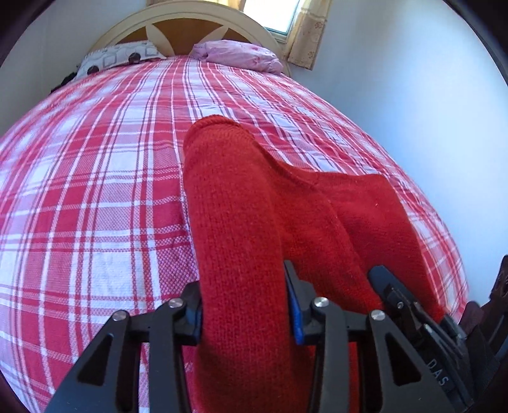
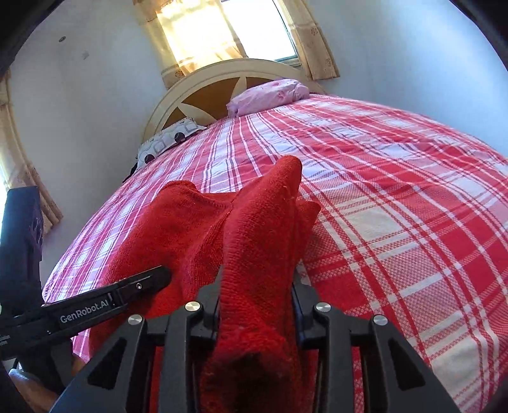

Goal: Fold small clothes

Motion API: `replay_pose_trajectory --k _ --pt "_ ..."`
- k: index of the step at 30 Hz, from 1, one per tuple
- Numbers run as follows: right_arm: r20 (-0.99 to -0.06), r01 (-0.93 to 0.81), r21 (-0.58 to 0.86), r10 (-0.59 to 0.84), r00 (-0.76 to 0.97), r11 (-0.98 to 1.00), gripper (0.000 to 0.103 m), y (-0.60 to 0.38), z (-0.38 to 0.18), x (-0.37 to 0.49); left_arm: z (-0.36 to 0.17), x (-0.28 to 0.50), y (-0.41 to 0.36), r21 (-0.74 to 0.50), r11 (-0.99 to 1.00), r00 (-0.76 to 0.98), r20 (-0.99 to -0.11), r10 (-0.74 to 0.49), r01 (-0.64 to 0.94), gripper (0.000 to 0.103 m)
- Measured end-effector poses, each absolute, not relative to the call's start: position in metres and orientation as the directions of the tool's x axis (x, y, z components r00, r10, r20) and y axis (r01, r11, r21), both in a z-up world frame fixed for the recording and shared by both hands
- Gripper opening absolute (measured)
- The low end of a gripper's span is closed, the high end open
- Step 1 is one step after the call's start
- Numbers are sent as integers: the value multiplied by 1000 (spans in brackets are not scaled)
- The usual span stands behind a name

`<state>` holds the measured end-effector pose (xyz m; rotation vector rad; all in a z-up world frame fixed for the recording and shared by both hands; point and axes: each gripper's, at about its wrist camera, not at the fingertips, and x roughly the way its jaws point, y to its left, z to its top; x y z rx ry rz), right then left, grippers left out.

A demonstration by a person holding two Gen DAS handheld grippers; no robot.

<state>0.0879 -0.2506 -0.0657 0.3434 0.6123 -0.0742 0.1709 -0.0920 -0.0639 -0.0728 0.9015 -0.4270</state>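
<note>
I have a red knitted garment (image 1: 241, 203) pinched in both tools, and it lies near the foot end of the bed (image 1: 95, 178), on the red-and-white checked bedspread (image 2: 397, 197). My left gripper (image 1: 244, 305) is clamped on a thick, rounded fold of the knit that runs away from me toward the headboard (image 1: 187, 19); the jaws press it from both sides. My right gripper (image 2: 257, 305) is likewise clenched on a bunched ridge of the same cloth, whose far end sticks up in a peak. In the right wrist view my other tool comes in from the left edge, just beside the garment, so the two grips sit near each other along one edge. I judge I am holding it this way to carry that edge over the rest of the knit and make a fold; taking it at two points keeps the edge from sagging in the middle. The fabric between the grips is slack and rumpled, so it may need drawing taut first. Two pillows, a patterned one (image 2: 168, 139) and a pink one (image 2: 270, 95), lie well apart from the work at the headboard.
</note>
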Motion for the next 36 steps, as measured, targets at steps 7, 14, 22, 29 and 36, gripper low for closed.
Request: replay_pose_trajectory --k 7,14,22,29,36 --pt "-557 166 310 37 830 936 33 -245 -59 75 -58 161 -91 -208 917 547 -750 -372 339 41" --pt "-536 147 308 43 843 940 32 -236 -46 65 -53 155 -84 -219 916 540 -751 -379 337 41" --pt "-522 104 291 67 850 951 32 -215 -37 59 -44 144 -64 -199 925 574 -736 -359 324 41" --pt "-511 48 262 97 854 964 32 -183 -27 61 -39 144 -35 -201 937 597 -728 -338 285 41" --pt "-503 -12 253 142 852 967 31 -151 -20 72 -36 149 -2 -216 945 616 -718 -323 244 41"
